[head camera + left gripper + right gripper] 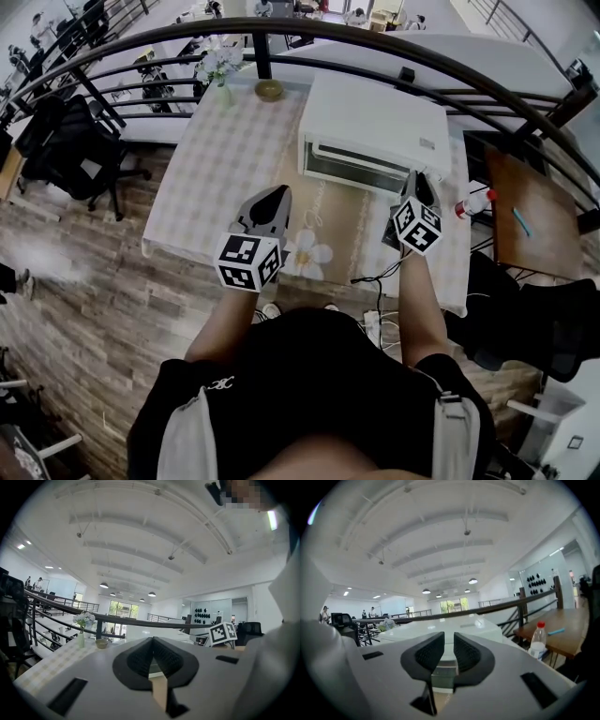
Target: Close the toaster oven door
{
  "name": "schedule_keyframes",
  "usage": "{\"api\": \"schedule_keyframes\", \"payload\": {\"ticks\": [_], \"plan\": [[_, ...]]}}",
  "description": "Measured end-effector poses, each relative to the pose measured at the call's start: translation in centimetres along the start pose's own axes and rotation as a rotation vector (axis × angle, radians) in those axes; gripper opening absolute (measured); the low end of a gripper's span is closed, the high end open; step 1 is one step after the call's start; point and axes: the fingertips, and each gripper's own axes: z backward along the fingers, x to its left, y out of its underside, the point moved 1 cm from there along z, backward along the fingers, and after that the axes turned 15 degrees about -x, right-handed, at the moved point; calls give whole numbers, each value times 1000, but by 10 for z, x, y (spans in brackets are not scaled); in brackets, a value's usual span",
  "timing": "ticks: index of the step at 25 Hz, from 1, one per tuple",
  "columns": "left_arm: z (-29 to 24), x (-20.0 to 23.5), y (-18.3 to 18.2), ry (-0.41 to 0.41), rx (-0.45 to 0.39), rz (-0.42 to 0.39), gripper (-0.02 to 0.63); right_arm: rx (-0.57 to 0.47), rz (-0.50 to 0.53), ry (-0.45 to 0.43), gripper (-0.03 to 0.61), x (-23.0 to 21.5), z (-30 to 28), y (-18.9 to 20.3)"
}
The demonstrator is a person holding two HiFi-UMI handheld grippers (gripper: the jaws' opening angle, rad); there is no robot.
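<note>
A white toaster oven (375, 127) stands at the back right of the checked table (216, 169). Its glass door (361, 169) faces me and looks upright against the body. My right gripper (419, 180) hovers just before the oven's right front corner. In the right gripper view the right gripper (449, 639) has its jaws a narrow gap apart with nothing between them, and the oven (478, 625) lies straight ahead. My left gripper (275, 194) hangs over the table left of the oven. The left gripper (151, 641) has its pads meeting at the tips, and it holds nothing.
A vase of flowers (220, 70) and a small bowl (269, 90) stand at the table's far edge by a dark railing (375, 42). A red-capped bottle (473, 203) is right of the oven, beside a brown side table (525, 211). A cable (380, 272) hangs over the front edge.
</note>
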Motion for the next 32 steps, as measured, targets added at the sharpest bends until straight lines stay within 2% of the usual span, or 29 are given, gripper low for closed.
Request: {"api": "schedule_keyframes", "payload": {"ticks": [4,6,8,14,18,32], "plan": [[-3,-4,-2,0,-12,-4,12,-203,91,-119,42,37,30,-61],[-4,-6,-3,3,-15,-6,12,-272,112,-135,-2,47,46,-84],[-6,-9,-4,9,-18,-6,12,-303,117,-146,-9,54,60,-96],[-10,-17,-3,29,-23,-5,12,-249,143,-227,-9,73,90,-80],[-11,-23,-4,41,-24,-6,12,-240,119,-232,-9,76,98,-77],[-6,-28,-2,48,-13,-7,12,-221,125,-254,-8,79,106,-72]]}}
